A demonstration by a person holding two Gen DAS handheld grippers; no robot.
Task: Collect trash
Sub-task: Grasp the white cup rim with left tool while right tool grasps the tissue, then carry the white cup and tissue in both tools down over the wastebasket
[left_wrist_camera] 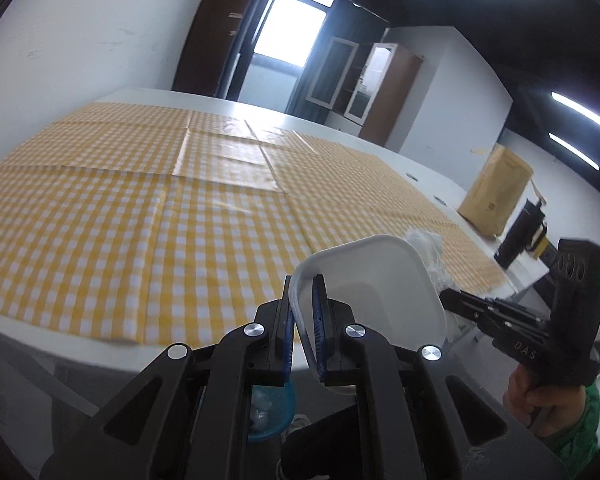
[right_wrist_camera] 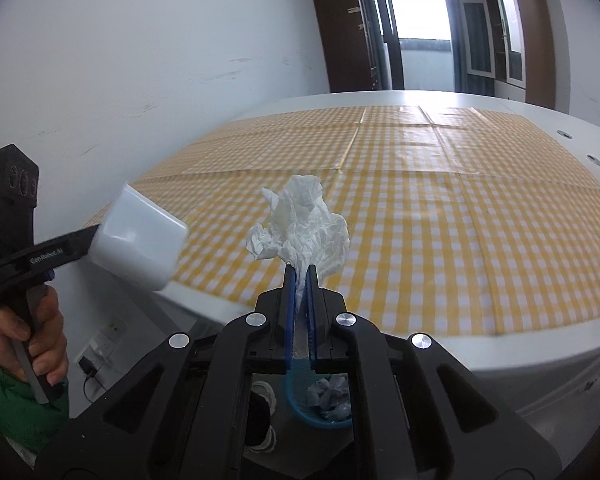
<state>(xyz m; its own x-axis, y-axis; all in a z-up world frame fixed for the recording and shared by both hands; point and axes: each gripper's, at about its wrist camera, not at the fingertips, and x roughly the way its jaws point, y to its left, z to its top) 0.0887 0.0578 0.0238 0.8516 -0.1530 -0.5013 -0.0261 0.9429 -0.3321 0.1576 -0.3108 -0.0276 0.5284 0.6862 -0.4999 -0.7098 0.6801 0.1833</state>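
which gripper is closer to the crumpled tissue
Right. The right gripper is shut on the crumpled tissue, pinching its lower end. The left gripper is off to its left, clamping the rim of the white container.

White table (right_wrist_camera: 548,344); yellow-checked cloth (right_wrist_camera: 440,216) spread flat on it; brown envelope (left_wrist_camera: 494,196) at far edge.

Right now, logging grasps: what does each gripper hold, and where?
Left gripper pinches the white container by its rim; right gripper pinches the crumpled tissue at its lower end.
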